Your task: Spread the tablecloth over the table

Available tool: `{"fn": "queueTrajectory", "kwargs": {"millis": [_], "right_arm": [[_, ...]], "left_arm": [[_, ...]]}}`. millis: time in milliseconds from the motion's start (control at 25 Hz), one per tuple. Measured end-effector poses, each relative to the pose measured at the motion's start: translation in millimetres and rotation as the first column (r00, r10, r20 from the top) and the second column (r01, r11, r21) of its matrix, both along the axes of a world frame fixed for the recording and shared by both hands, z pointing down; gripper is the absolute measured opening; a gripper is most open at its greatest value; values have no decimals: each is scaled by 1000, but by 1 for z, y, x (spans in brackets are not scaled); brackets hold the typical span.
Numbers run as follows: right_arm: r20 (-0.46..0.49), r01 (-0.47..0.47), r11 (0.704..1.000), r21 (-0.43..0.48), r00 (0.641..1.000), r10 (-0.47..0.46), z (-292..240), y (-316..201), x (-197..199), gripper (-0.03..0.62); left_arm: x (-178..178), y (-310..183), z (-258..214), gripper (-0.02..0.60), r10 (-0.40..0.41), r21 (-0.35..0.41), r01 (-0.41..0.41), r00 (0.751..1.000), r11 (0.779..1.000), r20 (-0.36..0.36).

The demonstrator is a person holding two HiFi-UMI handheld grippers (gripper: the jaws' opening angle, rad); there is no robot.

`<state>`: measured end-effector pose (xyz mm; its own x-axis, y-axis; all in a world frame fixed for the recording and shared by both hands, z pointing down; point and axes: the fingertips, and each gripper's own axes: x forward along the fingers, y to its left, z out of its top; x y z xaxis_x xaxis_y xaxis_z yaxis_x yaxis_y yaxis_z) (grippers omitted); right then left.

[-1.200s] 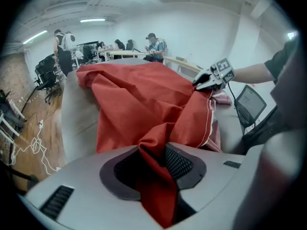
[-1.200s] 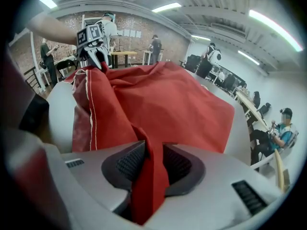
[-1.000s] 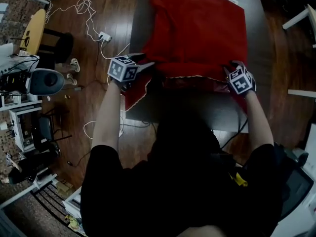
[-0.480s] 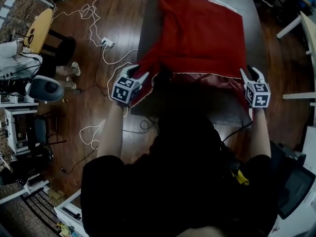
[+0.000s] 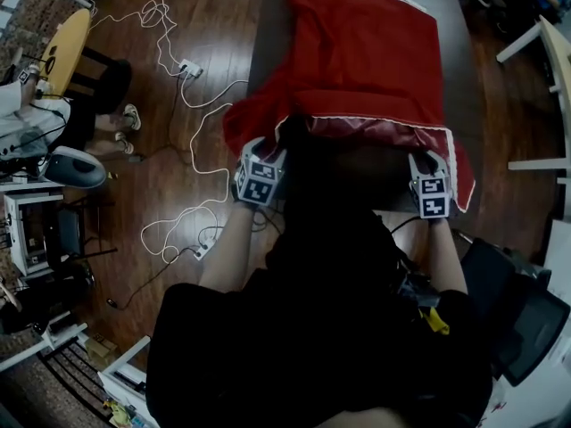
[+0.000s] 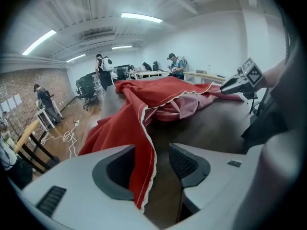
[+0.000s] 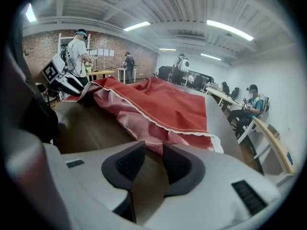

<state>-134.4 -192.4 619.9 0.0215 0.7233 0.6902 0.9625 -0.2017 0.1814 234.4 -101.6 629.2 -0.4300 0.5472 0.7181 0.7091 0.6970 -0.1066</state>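
Compared with a second ago, the left gripper [image 5: 265,148] is now nearer to the person and a little more inward, at the near left corner of the table [image 5: 457,69]. Its jaws have just been opening a bit and stand wide. The white-trimmed hem of the red tablecloth [image 5: 366,52] hangs between them, and the right pad does not touch it.

The tablecloth still lies bunched on the far and middle part of the table. Its left corner now falls over the left edge, and the near hem is folded up so that the paler underside shows.

The right gripper [image 5: 430,160] is also drawn back toward the person. Beside it, the right corner of the cloth now lies closer to the near edge. Its jaws have just been closing to a narrow gap, and a fold of cloth sits at their tips. I cannot tell if they pinch it.
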Motion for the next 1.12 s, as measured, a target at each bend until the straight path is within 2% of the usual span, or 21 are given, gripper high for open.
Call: {"fn": "queueTrajectory", "kwargs": {"millis": [160, 400, 520, 560, 600, 720, 800, 840, 920, 1040, 1120], "right_arm": [[33, 33, 999, 12, 999, -33, 4, -3, 8, 123], [100, 30, 999, -14, 995, -28, -3, 6, 1, 123], [186, -6, 1000, -28, 982, 11, -12, 12, -29, 123], [222, -7, 1000, -24, 975, 12, -15, 15, -39, 123], [263, 5, 1000, -12, 965, -2, -18, 19, -46, 123], [404, 103, 992, 69, 906, -122, -19, 32, -56, 142], [497, 169, 976, 140, 840, -217, -14, 40, -60, 161], [530, 188, 967, 171, 810, -251, -10, 43, -64, 190], [569, 211, 954, 214, 766, -297, -1, 47, -73, 213], [586, 220, 944, 246, 742, -326, 8, 54, -84, 213], [574, 198, 951, 235, 762, -301, 7, 60, -89, 213]], "left_arm": [[1, 3, 5, 229, -43, -40, 42, 999, 998, -15], [-15, 18, 8, 225, -4, -26, 3, 999, 1000, -37], [-21, 28, 16, 184, -4, 2, 4, 997, 1000, -81], [-21, 31, 20, 100, -7, 17, 8, 995, 1000, -101], [-20, 33, 23, 6, -10, 30, 14, 993, 999, -115], [-16, 42, 23, 0, -19, 41, 24, 993, 999, -119], [-10, 48, 12, 0, -38, 12, 39, 992, 999, -118], [-7, 52, 3, 0, -51, -8, 51, 992, 999, -119], [2, 60, -17, 0, -78, -56, 72, 990, 996, -119], [19, 72, -54, 0, -103, -147, 84, 986, 986, -130], [35, 82, -77, 0, -115, -212, 81, 982, 974, -152]]}}
